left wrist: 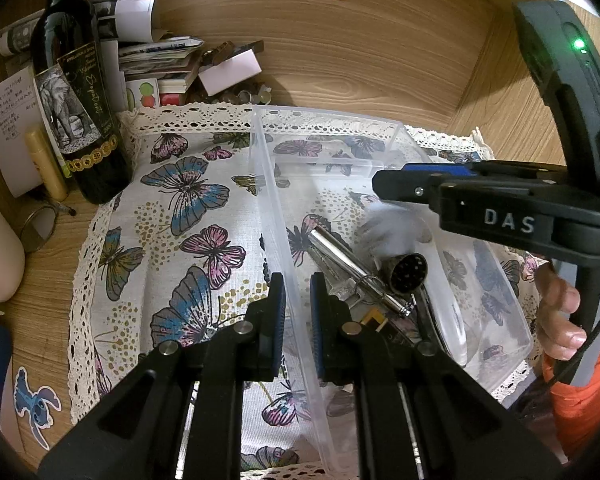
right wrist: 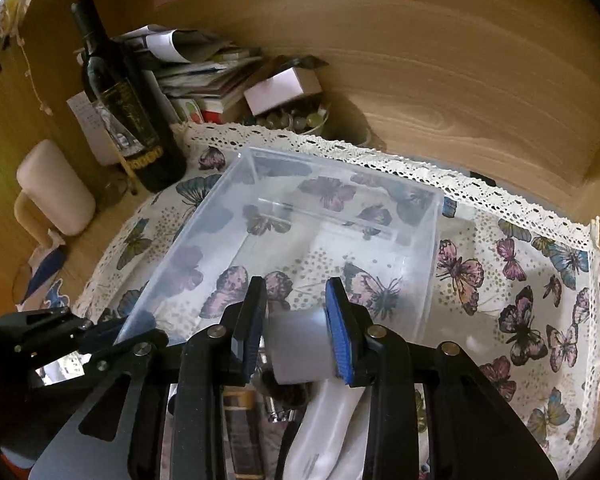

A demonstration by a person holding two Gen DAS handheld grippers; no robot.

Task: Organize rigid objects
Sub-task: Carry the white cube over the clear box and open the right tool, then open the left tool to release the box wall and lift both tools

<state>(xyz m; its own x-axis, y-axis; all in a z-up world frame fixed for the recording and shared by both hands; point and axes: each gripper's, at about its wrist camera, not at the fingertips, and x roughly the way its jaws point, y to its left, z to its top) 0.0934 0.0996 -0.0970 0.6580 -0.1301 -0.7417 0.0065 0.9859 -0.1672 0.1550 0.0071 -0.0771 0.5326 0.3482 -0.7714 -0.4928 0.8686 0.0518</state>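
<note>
Far half of the clear box [right wrist: 332,200] is bare, w/ room to go in. Wine bottle [left wrist: 76,92] & paper pile [left wrist: 156,56] block the desk's back left corner.

surface: wooden desk [left wrist: 48,300] — on it: butterfly cloth [left wrist: 188,216] (lace-edged), wine bottle [left wrist: 80,100]

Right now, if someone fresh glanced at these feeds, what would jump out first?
The clear plastic bin in the middle of the butterfly tablecloth, its near wall clamped by the left gripper. Next, the right gripper holding a white cylinder over the bin, and the dark wine bottle standing back left.
</note>
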